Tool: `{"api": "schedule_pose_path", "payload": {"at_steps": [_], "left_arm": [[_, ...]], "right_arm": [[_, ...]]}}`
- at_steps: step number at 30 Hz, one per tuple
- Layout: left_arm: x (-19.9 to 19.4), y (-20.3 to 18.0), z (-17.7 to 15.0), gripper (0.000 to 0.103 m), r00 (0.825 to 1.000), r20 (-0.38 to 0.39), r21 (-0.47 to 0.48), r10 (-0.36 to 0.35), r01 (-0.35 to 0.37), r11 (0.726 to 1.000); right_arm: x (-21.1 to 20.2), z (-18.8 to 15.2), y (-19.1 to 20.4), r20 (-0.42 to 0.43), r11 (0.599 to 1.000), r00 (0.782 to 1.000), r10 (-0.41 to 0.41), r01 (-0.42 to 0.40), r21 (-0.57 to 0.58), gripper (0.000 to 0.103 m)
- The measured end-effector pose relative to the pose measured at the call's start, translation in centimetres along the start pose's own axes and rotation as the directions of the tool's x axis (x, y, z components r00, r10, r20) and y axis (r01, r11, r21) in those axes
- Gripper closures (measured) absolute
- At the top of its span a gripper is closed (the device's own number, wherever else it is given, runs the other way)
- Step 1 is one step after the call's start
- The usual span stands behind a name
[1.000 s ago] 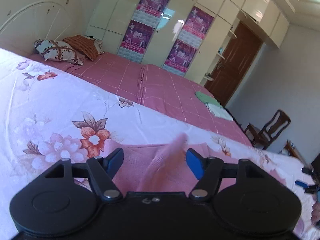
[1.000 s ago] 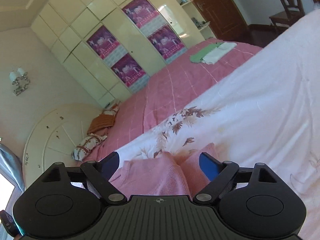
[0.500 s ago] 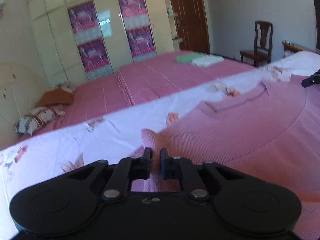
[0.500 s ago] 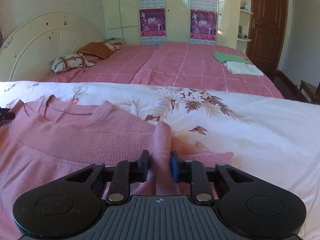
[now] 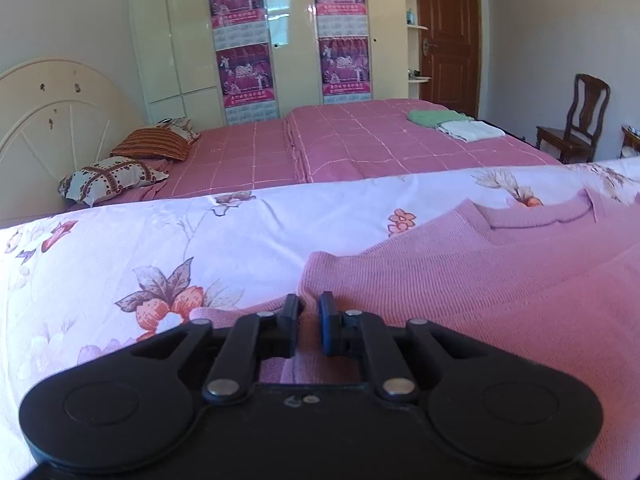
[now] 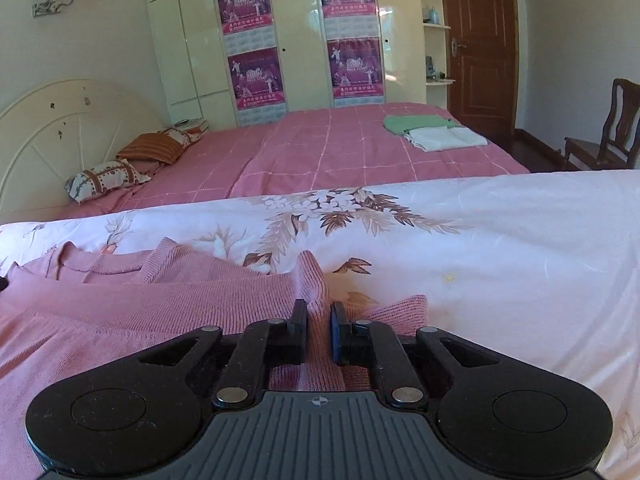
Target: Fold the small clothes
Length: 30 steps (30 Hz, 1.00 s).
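A pink knitted sweater [image 5: 480, 280] lies spread on the floral white bedsheet [image 5: 140, 240], neckline toward the far side. My left gripper [image 5: 308, 306] is shut on a pinched fold at the sweater's left shoulder or sleeve edge. In the right wrist view the same sweater [image 6: 140, 312] fills the lower left. My right gripper [image 6: 319, 310] is shut on a raised ridge of the sweater at its right edge. Both grippers sit low, just above the sheet.
A second bed with a pink checked cover [image 5: 360, 140] stands behind, with pillows [image 5: 116, 176] at the headboard and folded green and white clothes [image 6: 432, 132] on it. A wooden chair [image 5: 576, 120] and a door are at the far right.
Both grippers closed from open onto folds of the sweater. Both then swung level, and the sweater now lies spread flat between them.
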<state>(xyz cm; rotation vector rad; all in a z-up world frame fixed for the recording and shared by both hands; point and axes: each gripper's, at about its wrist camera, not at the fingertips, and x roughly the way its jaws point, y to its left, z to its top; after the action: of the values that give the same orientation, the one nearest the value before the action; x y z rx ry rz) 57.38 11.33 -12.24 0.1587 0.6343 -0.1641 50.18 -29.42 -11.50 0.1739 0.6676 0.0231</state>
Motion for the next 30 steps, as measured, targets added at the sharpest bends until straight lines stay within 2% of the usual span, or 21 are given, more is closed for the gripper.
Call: {"api": "schedule_pose_path", "payload": {"at_steps": [1, 2, 3, 4, 5, 7, 10, 12, 14, 15, 16, 17, 18, 19, 21, 22, 23, 24, 27, 28, 30], "left_arm": [[-0.2, 0.3, 0.1, 0.08, 1.0, 0.002, -0.01, 0.007, -0.007, 1.0], [-0.8, 0.6, 0.2, 0.054, 0.999, 0.012, -0.023, 0.032, -0.032, 0.999], [-2.0, 0.6, 0.3, 0.041, 0.996, 0.048, -0.03, 0.073, -0.072, 0.997], [-3.6, 0.3, 0.3, 0.032, 0.99, 0.111, -0.026, 0.083, -0.081, 0.996], [-5.0, -0.5, 0.3, 0.034, 0.988, 0.147, -0.013, 0.044, -0.043, 0.999], [-6.4, -3.3, 0.4, 0.037, 0.985, 0.158, 0.018, -0.066, 0.064, 0.998], [-6.4, -10.4, 0.0, 0.036, 0.968, 0.125, 0.169, -0.215, 0.193, 0.967], [-5.8, -13.8, -1.0, 0.036, 0.96, 0.096, 0.248, -0.262, 0.231, 0.941], [-4.8, -14.6, -1.7, 0.036, 0.968, 0.069, 0.279, -0.243, 0.215, 0.936], [-4.4, -13.7, -2.0, 0.032, 0.971, 0.068, 0.256, -0.229, 0.205, 0.945], [-4.2, -12.0, -2.1, 0.023, 0.97, 0.073, 0.21, -0.233, 0.213, 0.954], [-4.1, -10.4, -2.2, 0.023, 0.976, 0.08, 0.171, -0.205, 0.189, 0.967], [-4.0, -8.6, -2.5, 0.023, 0.988, 0.074, 0.145, -0.132, 0.121, 0.982], [-3.8, -6.5, -2.9, 0.023, 0.993, 0.068, 0.113, -0.095, 0.087, 0.99], [-3.4, -2.5, -3.6, 0.022, 0.994, 0.047, 0.001, -0.096, 0.096, 0.995], [-3.5, -1.0, -3.7, 0.024, 0.988, 0.065, -0.077, -0.137, 0.142, 0.987], [-3.6, -0.3, -3.4, 0.031, 0.991, 0.068, -0.107, -0.113, 0.12, 0.987], [-3.5, -0.3, -3.1, 0.031, 0.994, 0.057, -0.104, -0.097, 0.103, 0.989], [-5.1, -2.2, -2.5, 0.036, 0.995, 0.088, -0.052, -0.053, 0.058, 0.997], [-6.2, -3.5, -2.4, 0.034, 0.99, 0.115, -0.03, -0.082, 0.085, 0.996], [-8.3, -6.5, -2.6, 0.032, 0.973, 0.16, 0.009, -0.164, 0.165, 0.986]], "right_arm": [[0.0, 0.2, -0.3, -0.009, 1.0, 1.0, 0.007, -0.007, 0.011, 0.092], [-0.2, 0.4, -0.5, -0.013, 1.0, 1.0, 0.006, -0.005, 0.019, 0.082], [-0.8, 0.8, -0.5, -0.002, 1.0, 1.0, -0.016, 0.016, 0.021, 0.074], [-1.9, 1.0, -0.2, 0.036, 0.999, 0.999, -0.04, 0.04, 0.016, 0.061], [-3.1, 1.1, 0.4, 0.076, 0.999, 0.996, -0.05, 0.05, 0.0, 0.058], [-4.5, 1.2, 2.3, 0.083, 0.998, 0.996, 0.045, -0.042, -0.041, 0.058], [-3.8, 0.5, 7.6, 0.018, 0.971, 0.981, 0.193, -0.189, -0.143, 0.058], [-2.8, -0.3, 11.3, -0.027, 0.946, 0.965, 0.262, -0.263, -0.192, 0.058], [-1.7, -1.1, 14.0, -0.082, 0.92, 0.953, 0.29, -0.302, -0.249, 0.058], [-1.3, -1.6, 14.7, -0.099, 0.911, 0.955, 0.281, -0.298, -0.286, 0.058], [-1.0, -1.8, 14.7, -0.101, 0.909, 0.961, 0.259, -0.278, -0.311, 0.058], [-0.8, -1.8, 14.1, -0.101, 0.914, 0.967, 0.235, -0.255, -0.315, 0.058], [-0.6, -1.6, 12.2, -0.087, 0.934, 0.974, 0.209, -0.225, -0.279, 0.058], [-0.7, -1.4, 10.1, -0.071, 0.956, 0.983, 0.166, -0.178, -0.231, 0.058], [-0.9, -1.1, 5.9, -0.039, 0.987, 0.999, 0.015, -0.021, -0.161, 0.058], [-1.0, -1.3, 3.7, -0.039, 0.994, 0.999, 0.0, -0.004, -0.112, 0.058], [-1.2, -1.5, 1.9, -0.051, 0.997, 0.999, 0.018, -0.021, -0.069, 0.058], [-1.5, -1.6, 0.9, -0.045, 0.997, 0.998, 0.049, -0.051, -0.05, 0.058], [-3.1, -1.3, 2.0, -0.019, 0.998, 1.0, 0.015, -0.016, -0.064, 0.058], [-4.1, -1.2, 2.9, 0.003, 0.997, 1.0, 0.025, -0.025, -0.071, 0.058], [-6.6, -1.7, 5.5, 0.049, 0.989, 0.993, 0.103, -0.097, -0.111, 0.058]]}}
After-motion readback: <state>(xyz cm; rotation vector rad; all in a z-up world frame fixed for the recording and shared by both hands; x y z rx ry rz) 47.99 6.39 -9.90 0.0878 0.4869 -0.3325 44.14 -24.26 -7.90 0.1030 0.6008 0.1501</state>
